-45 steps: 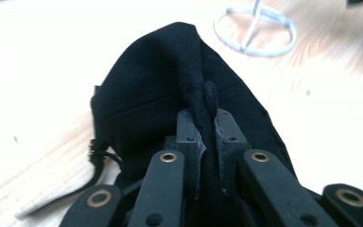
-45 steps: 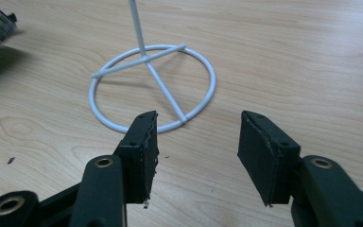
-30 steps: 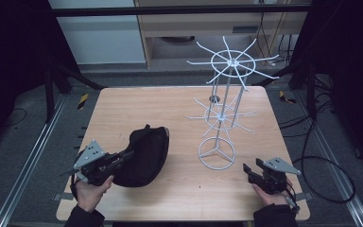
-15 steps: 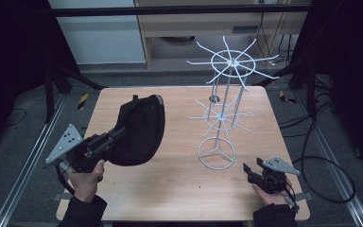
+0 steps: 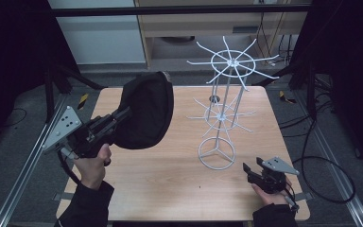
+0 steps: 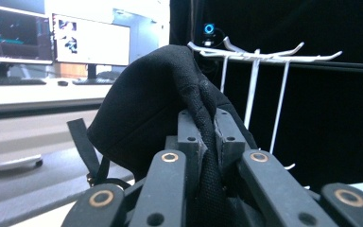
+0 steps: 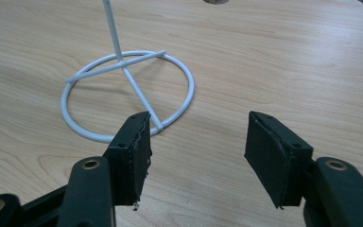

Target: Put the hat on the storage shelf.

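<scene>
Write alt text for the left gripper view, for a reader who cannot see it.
The left gripper is shut on a fold of a black cap, which bulges up and to the left above its jaws. Behind the cap stands a white wire rack with radiating hooks against a dark backdrop, and lit monitors sit on a desk at the left.

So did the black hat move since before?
Yes. The black hat, pinched in the left tool, rose off the table and went away from the person, toward the far edge, while the white rack stayed put.

A matt black cloth cap [image 5: 144, 111], a glossy white wire rack [image 5: 223, 106], and a smooth wood-grain table [image 5: 170, 184].
</scene>
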The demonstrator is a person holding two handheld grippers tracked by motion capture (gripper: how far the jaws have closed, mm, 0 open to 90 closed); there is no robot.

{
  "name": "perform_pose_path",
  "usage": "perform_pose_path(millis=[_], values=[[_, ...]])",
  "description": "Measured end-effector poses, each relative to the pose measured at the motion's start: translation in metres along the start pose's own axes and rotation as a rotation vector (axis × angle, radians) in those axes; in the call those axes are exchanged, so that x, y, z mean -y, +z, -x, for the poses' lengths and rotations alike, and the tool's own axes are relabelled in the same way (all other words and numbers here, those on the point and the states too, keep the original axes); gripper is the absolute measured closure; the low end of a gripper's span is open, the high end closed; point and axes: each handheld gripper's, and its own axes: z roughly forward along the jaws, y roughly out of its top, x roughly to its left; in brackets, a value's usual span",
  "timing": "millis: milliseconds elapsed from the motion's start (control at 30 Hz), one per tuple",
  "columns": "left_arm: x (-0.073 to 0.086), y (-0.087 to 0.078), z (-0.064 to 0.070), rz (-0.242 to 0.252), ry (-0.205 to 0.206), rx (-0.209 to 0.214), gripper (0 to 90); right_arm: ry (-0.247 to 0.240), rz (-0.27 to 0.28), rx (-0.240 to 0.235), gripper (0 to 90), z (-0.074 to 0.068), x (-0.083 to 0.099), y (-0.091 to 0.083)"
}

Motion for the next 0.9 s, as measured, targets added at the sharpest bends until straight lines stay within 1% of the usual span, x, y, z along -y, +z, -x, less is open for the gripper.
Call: perform_pose_path(millis=[167, 233, 367, 533, 600, 733, 900], values=[[-0.014, 0.005, 0.004, 0.055, 0.004, 0.025, 83.6, -0.002, 0.000, 0.000, 41.3, 0.000, 0.000, 0.000], [-0.020, 0.007, 0.006, 0.076, 0.013, 0.030, 83.6, -0.002, 0.000, -0.001, 41.3, 0.000, 0.000, 0.000], [-0.030, 0.010, 0.009, 0.107, 0.018, 0.035, 83.6, -0.001, -0.001, -0.001, 41.3, 0.000, 0.000, 0.001], [-0.044, 0.013, 0.013, 0.151, 0.012, 0.061, 83.6, -0.004, -0.001, -0.002, 41.3, 0.000, 0.000, 0.001], [-0.048, 0.016, 0.016, 0.160, 0.022, 0.071, 83.6, -0.003, 0.000, -0.001, 41.3, 0.001, 0.000, 0.001], [-0.054, 0.024, 0.021, 0.165, 0.028, 0.092, 83.6, -0.003, 0.001, -0.001, 41.3, 0.001, 0.000, 0.001], [-0.056, 0.038, 0.024, 0.161, 0.019, 0.126, 83.6, -0.001, 0.000, -0.005, 41.3, 0.000, 0.000, 0.001]])
